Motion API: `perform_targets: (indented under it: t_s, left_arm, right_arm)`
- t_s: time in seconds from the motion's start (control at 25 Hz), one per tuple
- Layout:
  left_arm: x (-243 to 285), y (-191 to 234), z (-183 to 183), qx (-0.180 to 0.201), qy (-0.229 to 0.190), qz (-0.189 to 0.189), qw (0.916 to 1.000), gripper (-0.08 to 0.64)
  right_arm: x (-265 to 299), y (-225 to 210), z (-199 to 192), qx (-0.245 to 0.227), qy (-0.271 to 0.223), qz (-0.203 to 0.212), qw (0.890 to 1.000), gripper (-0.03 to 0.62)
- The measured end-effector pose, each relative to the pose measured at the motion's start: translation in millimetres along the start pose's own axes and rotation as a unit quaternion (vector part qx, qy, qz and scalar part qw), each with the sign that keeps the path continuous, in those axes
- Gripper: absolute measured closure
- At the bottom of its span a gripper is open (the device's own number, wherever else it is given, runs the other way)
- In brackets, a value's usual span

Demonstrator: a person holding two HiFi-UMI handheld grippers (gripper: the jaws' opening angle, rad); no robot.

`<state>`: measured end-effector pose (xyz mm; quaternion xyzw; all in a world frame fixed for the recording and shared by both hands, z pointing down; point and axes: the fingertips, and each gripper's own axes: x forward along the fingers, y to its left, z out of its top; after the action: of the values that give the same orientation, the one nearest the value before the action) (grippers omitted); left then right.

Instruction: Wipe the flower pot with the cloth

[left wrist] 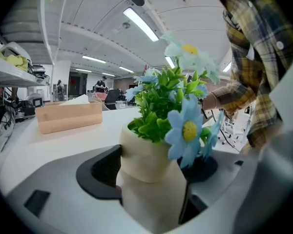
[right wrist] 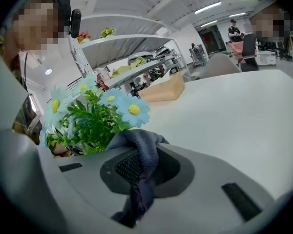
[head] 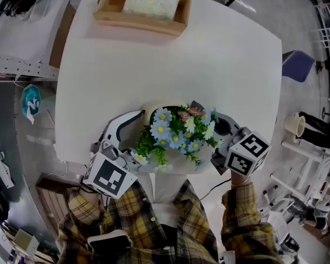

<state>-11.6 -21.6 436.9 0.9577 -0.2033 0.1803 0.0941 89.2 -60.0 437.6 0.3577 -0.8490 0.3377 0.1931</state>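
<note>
Left gripper [left wrist: 151, 175] has its fingers clenched on the flower pot [left wrist: 145, 152], one dark pad on each side of the body, spread wide because the pot is fat. Judged purpose: pin the pot so it doesn't spin or slide while it is rubbed. Right gripper [right wrist: 132, 189] has its fingers pinched tight on the cloth [right wrist: 140, 147], with a loose bunch sticking out past the tips, probably so soft cloth meets the pot rather than plastic. That bunch sits at the pot's far right side, just beside the flowers [head: 179, 132]; can't tell if it touches the pot wall, since the leaves hide it. The grippers flank the pot left and right. The bench [head: 209, 65] near edge runs just on the person's side of the pot; can't tell if the pot rests on it or is lifted. A wooden tray [head: 140, 16] holding something white stands well beyond the pot, at the far side. Pot look: cream, matte, a wider collar on top over a plainer lower body, no obvious dirt. It is stuffed with green leaves and pale blue daisies with yellow centres, which overhang the rim and cover most of it from above.
</note>
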Motion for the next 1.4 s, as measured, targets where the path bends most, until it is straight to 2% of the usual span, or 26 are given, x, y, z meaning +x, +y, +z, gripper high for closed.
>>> perform_targets:
  t_s: [0.32,0.6,0.72,0.88,1.0,1.16,1.28,1.4]
  left_arm:
    - [5.9,8.3,5.6,0.009,0.004,-0.036,0.9993,0.195]
    - [8.4,11.0,7.5,0.043,0.012,-0.109,0.993,0.195]
    - [13.2,9.4,9.8,0.065,0.025,-0.156,0.9853,0.195]
    - [18.9,6.7,12.0,0.096,0.052,-0.22,0.9693,0.195]
    - [23.7,2.0,13.7,0.111,0.059,-0.249,0.9602,0.195]
    - [26.9,2.6,13.8,0.12,0.068,-0.277,0.9509,0.195]
    - [26.7,4.2,12.6,0.105,0.069,-0.266,0.9558,0.195]
    - [21.4,6.8,10.9,0.073,0.061,-0.222,0.9704,0.195]
  right_arm:
    - [17.0,-10.8,16.4,-0.06,0.065,0.088,0.992,0.566]
    - [31.4,-12.8,26.0,-0.085,0.098,0.168,0.977,0.566]
    - [38.9,-12.3,31.6,-0.094,0.113,0.198,0.969,0.566]
    - [50.1,-5.2,36.8,-0.119,0.135,0.23,0.957,0.566]
    - [54.7,-0.6,38.2,-0.132,0.146,0.246,0.949,0.566]
    - [62.8,1.6,41.4,-0.137,0.15,0.246,0.948,0.566]
    - [62.5,-0.8,42.3,-0.127,0.14,0.233,0.954,0.566]
    - [56.8,-3.5,41.9,-0.11,0.119,0.212,0.964,0.566]
